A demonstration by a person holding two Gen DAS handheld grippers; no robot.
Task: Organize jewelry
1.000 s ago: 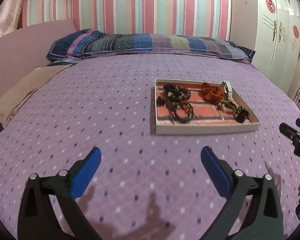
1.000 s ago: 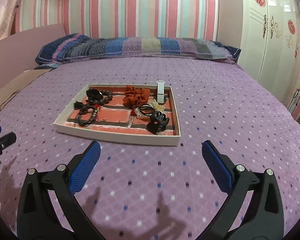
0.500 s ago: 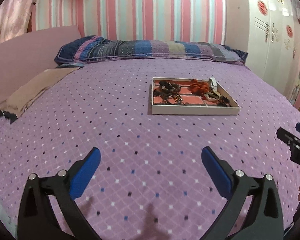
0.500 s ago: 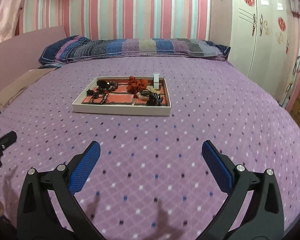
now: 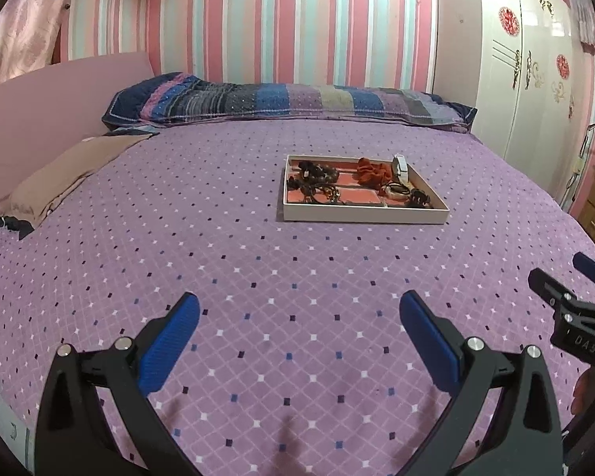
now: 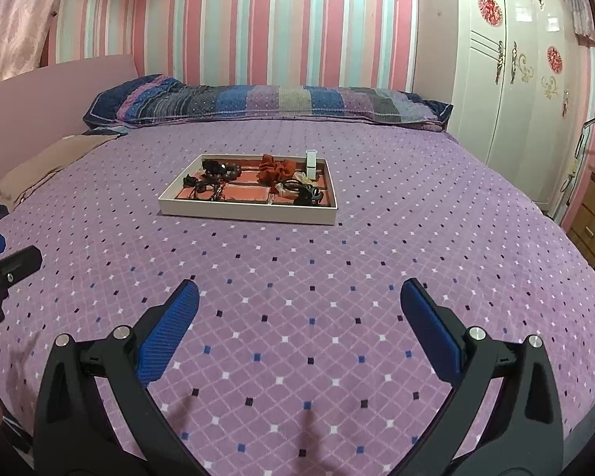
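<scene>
A shallow white tray [image 5: 361,214] [image 6: 242,211] with a red lining lies in the middle of the purple bed. In it are dark bead bracelets [image 5: 317,170] [image 6: 218,168], an orange scrunchie [image 5: 373,170] [image 6: 273,168], a white clip [image 5: 400,166] [image 6: 310,162] and a black claw clip [image 6: 307,195]. My left gripper [image 5: 299,319] hovers open over the near bedspread, well short of the tray, nothing between its blue pads. My right gripper [image 6: 299,307] is open too, equally far back. Each gripper shows at the edge of the other's view.
A striped pillow [image 5: 289,103] lies along the far wall. A tan cloth [image 5: 59,174] is folded at the left edge of the bed. A white wardrobe [image 6: 515,99] and a wooden nightstand [image 6: 591,218] stand to the right.
Both grippers have pulled back from the tray and risen; the tray now looks smaller and farther off. Both stay open.
</scene>
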